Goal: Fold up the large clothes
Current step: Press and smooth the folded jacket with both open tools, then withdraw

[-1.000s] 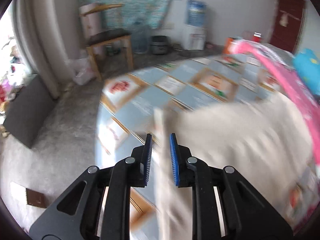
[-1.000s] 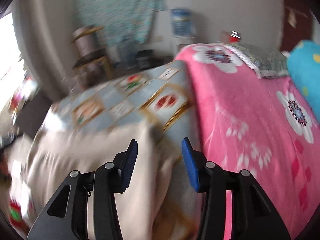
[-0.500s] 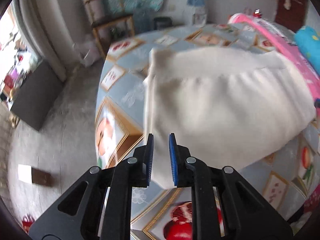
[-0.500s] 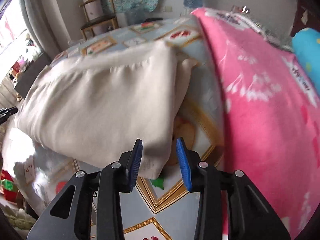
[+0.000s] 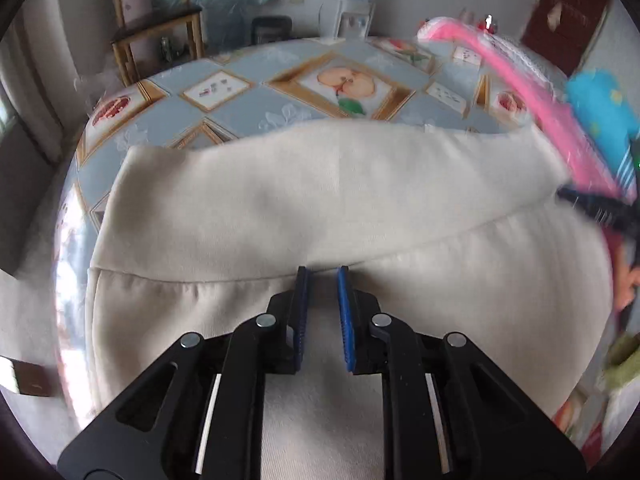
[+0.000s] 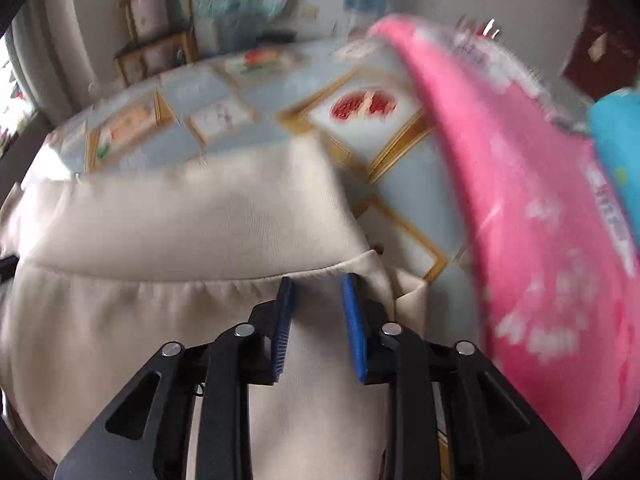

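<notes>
A large cream garment (image 5: 280,200) (image 6: 180,220) lies spread on a cloth printed with fruit pictures (image 5: 256,108). A seam-like edge with small gathers runs across it right at both sets of fingertips. My left gripper (image 5: 322,276) points down onto this edge, its blue pads a narrow gap apart and shut on the fabric. My right gripper (image 6: 318,280) is near the garment's right corner. Its jaws are closing with cream fabric between them and a wider gap still showing. A dark blurred shape (image 5: 592,208) at the garment's right end looks like the right gripper.
A pink flowered blanket (image 6: 540,200) (image 5: 520,80) lies folded back along the right side, with a turquoise cushion (image 5: 600,108) beyond it. A wooden chair (image 5: 160,28) and a water dispenser (image 5: 354,0) stand by the far wall.
Both grippers have dropped forward and down over the garment, which was blurred in the air and now lies flat. The right jaws have narrowed; the left gap looks the same.
</notes>
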A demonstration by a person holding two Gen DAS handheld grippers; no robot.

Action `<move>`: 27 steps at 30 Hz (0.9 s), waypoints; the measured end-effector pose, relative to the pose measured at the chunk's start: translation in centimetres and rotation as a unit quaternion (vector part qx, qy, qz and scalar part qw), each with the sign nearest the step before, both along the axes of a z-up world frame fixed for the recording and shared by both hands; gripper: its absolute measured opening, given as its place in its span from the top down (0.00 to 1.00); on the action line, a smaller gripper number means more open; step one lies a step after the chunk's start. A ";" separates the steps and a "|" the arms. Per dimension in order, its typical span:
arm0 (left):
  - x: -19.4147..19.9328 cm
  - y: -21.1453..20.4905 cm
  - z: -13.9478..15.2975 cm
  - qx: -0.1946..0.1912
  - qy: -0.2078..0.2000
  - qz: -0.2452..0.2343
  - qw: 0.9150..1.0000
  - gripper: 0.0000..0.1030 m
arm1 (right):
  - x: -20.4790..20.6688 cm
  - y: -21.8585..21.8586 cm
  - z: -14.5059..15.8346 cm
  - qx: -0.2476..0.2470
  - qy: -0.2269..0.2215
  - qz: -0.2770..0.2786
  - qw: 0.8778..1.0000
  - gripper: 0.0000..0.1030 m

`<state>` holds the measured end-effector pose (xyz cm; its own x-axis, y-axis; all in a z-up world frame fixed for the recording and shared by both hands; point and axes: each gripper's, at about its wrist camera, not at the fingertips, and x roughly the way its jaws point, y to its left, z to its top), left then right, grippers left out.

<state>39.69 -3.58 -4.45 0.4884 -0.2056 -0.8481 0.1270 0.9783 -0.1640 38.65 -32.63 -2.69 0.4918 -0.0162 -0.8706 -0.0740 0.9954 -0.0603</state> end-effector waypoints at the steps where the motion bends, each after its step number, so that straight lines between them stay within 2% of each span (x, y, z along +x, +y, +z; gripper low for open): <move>1: 0.0 -0.2 0.4 0.006 0.004 -0.002 1.000 0.85 | -0.5 0.5 1.0 -0.014 -0.006 -0.002 1.000 0.77; 3: -0.6 -0.8 1.6 0.020 -0.018 -0.010 1.000 0.86 | -1.1 2.1 3.0 -0.017 -0.030 0.007 0.999 0.75; 5: -1.0 -2.0 3.2 0.009 -0.046 -0.033 0.998 0.85 | -2.0 5.3 5.2 0.022 -0.052 0.051 0.997 0.74; 7: -0.8 -4.0 4.2 0.001 -0.064 -0.058 0.996 0.85 | -2.2 9.1 5.8 0.061 -0.050 0.104 0.991 0.74; 9: -0.1 -6.0 4.1 0.017 -0.067 -0.072 0.995 0.85 | -1.9 12.5 4.8 0.063 -0.043 0.138 0.988 0.74; 12: 2.2 -7.3 1.7 0.032 -0.039 -0.053 0.997 0.84 | 0.1 14.6 0.7 0.048 0.002 0.126 0.991 0.74; 15: 2.9 -6.4 0.3 0.010 -0.030 -0.038 0.999 0.84 | 0.5 13.5 0.3 0.084 0.007 0.109 0.990 0.74; 16: 2.9 -6.2 0.5 0.004 -0.026 -0.040 0.999 0.84 | 0.4 13.4 0.5 0.076 0.010 0.102 0.992 0.74; 18: 2.3 -5.9 1.5 0.016 -0.026 -0.037 0.999 0.83 | -0.5 13.0 1.6 0.056 -0.001 0.098 0.994 0.74; 21: 0.3 -4.9 3.5 0.006 -0.037 -0.040 0.998 0.84 | -3.7 10.4 3.7 0.056 -0.023 0.069 0.996 0.71; 23: -2.5 -4.0 5.0 -0.004 -0.056 -0.053 0.997 0.82 | -6.3 8.4 4.2 0.039 -0.039 0.048 0.997 0.63; 24: -4.1 -3.6 5.2 -0.007 -0.059 -0.057 0.997 0.81 | -7.0 7.7 3.9 0.025 -0.042 0.035 0.998 0.57; 25: -4.8 -3.6 5.0 -0.006 -0.055 -0.060 0.997 0.79 | -7.3 7.0 3.1 0.010 -0.039 0.023 0.999 0.55; 27: -5.8 -3.8 3.3 0.008 -0.032 -0.063 0.997 0.79 | -7.3 5.9 -0.1 -0.003 -0.002 0.005 1.000 0.53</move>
